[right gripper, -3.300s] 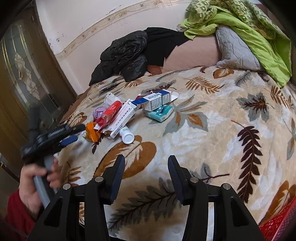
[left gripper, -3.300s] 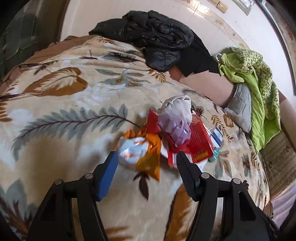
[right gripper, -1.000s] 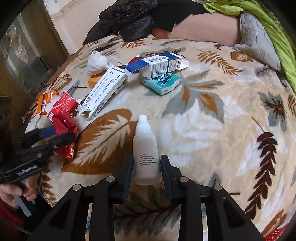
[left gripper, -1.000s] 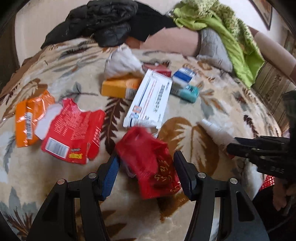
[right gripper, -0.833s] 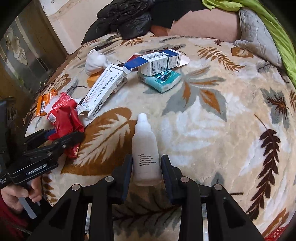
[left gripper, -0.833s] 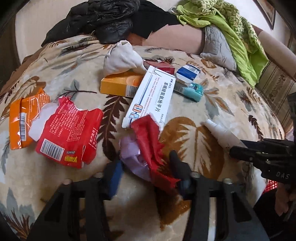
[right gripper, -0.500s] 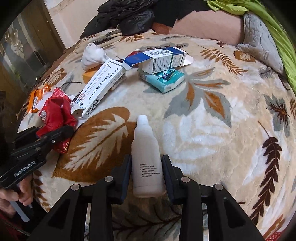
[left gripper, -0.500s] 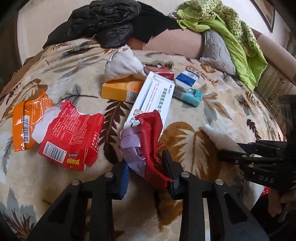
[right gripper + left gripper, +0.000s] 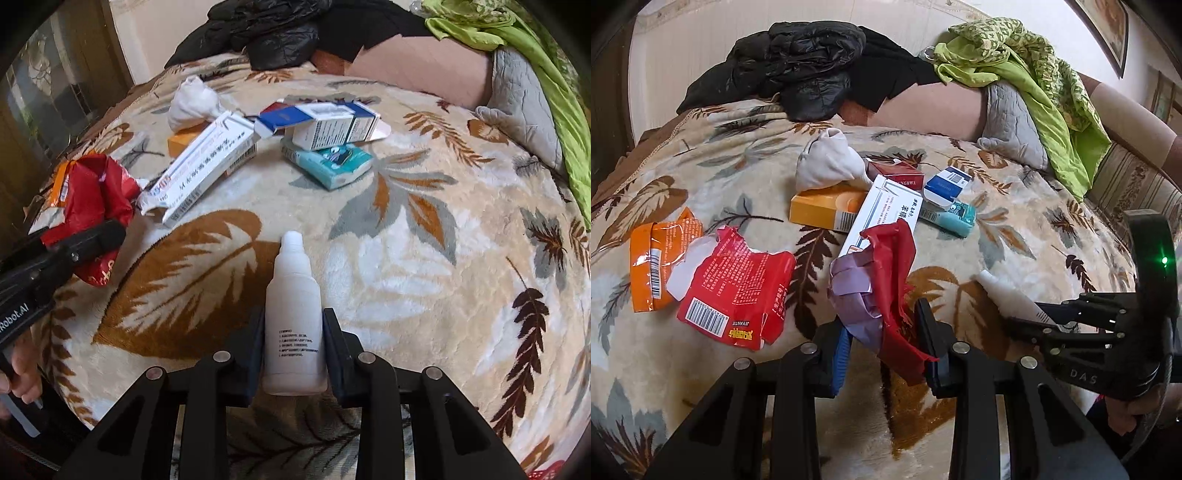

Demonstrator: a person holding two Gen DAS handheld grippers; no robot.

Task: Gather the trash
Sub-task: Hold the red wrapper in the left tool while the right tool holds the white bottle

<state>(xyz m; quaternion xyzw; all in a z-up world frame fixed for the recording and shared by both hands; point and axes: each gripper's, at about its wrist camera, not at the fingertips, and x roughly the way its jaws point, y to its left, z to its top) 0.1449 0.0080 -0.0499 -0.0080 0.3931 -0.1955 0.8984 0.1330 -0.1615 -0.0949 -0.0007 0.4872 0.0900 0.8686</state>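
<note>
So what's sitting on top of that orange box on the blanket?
A white tied bag rests on the orange box at its far side, and the long white carton overlaps its right end. What lies under the box is hidden.

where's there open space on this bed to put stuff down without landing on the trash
Free: the blanket right of the white bottle, toward the grey pillow; also the far left corner below the black jacket. Crowded: the boxes and tissue pack mid-bed, and the red wrapper and orange wrapper at the left edge.
</note>
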